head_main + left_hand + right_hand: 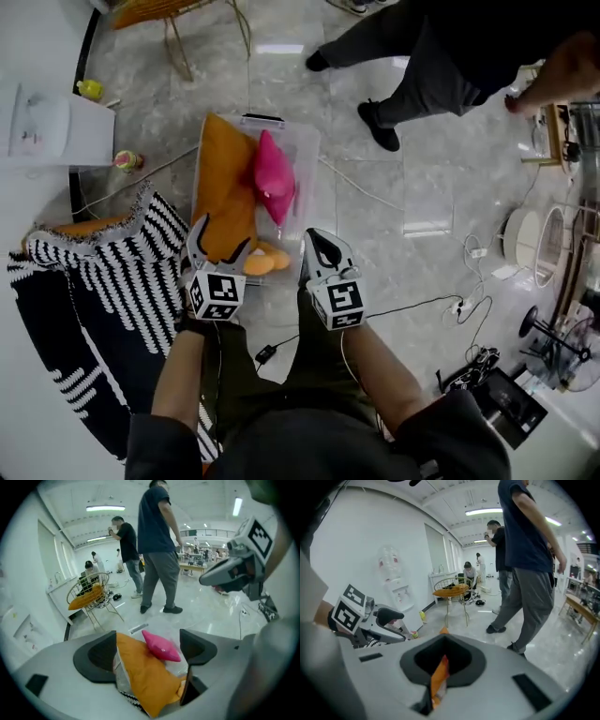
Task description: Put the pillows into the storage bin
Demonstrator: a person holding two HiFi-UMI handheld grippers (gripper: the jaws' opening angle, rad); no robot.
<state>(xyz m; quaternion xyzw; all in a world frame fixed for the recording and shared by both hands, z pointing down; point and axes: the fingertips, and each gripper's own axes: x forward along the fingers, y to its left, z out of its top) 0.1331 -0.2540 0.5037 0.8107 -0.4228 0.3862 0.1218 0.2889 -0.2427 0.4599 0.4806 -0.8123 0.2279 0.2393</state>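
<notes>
The bin (pixel 307 141) is clear, glossy plastic. The orange pillow (pixel 230 187) is matt cloth. The pink pillow (pixel 273 178) is smoother cloth with a slight sheen. The floor (pixel 375 234) is polished, marble-like stone. The striped blanket (pixel 131 272) looks coarsely knitted.

The bin (pixel 307 150) is crowded: an orange pillow (pixel 228 192) fills its left side and a pink pillow (pixel 273 176) sits over the middle, leaving only a clear strip along the right wall. A striped blanket (pixel 112 272) lies just beside the bin's left wall. To the right the floor (pixel 375 253) is open, crossed by a white cable (pixel 361 192). A person (pixel 431 75) stands beyond the far right corner.
</notes>
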